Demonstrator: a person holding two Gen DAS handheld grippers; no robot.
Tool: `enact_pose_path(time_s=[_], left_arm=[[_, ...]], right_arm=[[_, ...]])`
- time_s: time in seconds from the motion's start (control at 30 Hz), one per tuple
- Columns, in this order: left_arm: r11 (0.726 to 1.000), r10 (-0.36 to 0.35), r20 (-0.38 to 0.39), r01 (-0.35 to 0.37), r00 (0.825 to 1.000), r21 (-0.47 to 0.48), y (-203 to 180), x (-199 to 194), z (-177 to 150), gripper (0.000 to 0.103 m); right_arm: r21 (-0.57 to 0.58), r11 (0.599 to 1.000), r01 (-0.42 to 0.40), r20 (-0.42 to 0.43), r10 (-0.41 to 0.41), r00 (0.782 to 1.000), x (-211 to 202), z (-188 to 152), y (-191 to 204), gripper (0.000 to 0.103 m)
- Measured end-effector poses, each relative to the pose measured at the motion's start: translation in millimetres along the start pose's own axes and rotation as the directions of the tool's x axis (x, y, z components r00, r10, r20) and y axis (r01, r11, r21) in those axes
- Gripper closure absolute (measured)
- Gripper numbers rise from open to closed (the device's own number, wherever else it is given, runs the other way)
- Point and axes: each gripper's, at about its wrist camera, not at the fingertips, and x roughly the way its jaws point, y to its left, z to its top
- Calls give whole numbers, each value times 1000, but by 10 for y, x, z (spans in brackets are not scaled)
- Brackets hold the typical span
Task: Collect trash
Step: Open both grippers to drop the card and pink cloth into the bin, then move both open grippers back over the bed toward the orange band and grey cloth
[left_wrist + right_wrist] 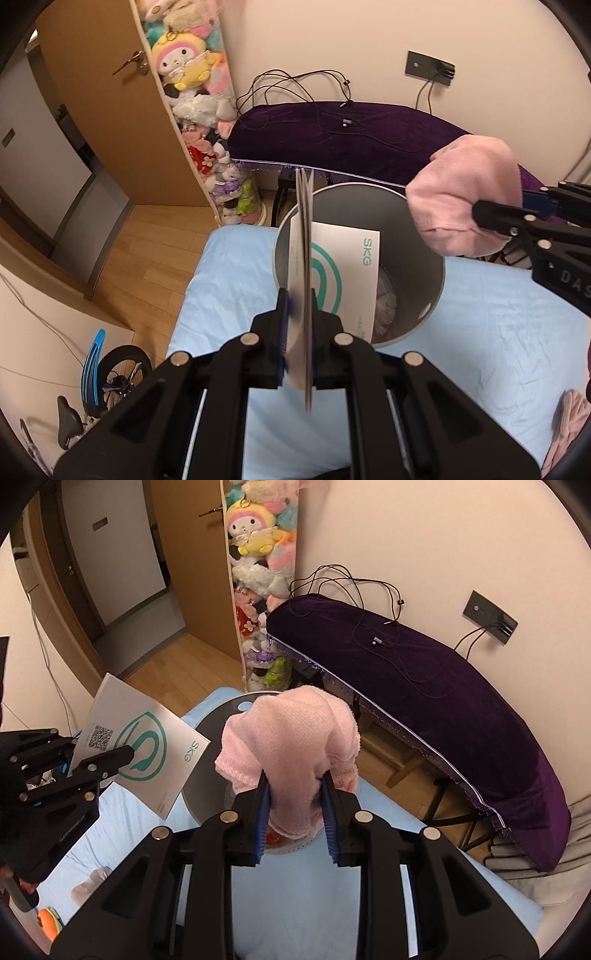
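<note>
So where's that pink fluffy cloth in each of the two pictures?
Left wrist view: the pink cloth is at the right, pinched by the right gripper above the grey bin.
Right wrist view: it fills the centre, between the near gripper's blue pads, hiding most of the bin.
Shared landmark: the purple velvet cover against the wall.

White SKG booklet (347,266) with a teal swirl logo and a QR code, clamped edge-on and held upright, its lower part dipping inside the rim of the grey round bin (437,280). Bin stands on the pale blue bedsheet, open-topped, crumpled scraps visible at the bottom. Pink fuzzy cloth (291,746), bunched and drooping, is pinched above the bin's mouth, near the far-right rim.
</note>
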Motion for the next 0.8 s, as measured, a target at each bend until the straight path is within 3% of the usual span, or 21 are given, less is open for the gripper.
enact_pose_path(time_s=[0.2, 0.43, 0.8], left_arm=[[998, -8, -1, 8, 1000, -65, 29, 29, 53, 89], [996, -39, -1, 39, 999, -84, -42, 82, 101, 87], [999, -48, 11, 48, 999, -25, -187, 81, 95, 84]], right_arm=[[-13, 1000, -13, -9, 13, 1000, 140, 198, -23, 56], [6, 1000, -10, 19, 10, 1000, 38, 244, -122, 56], [10, 1000, 17, 7, -17, 1000, -81, -17, -165, 56]])
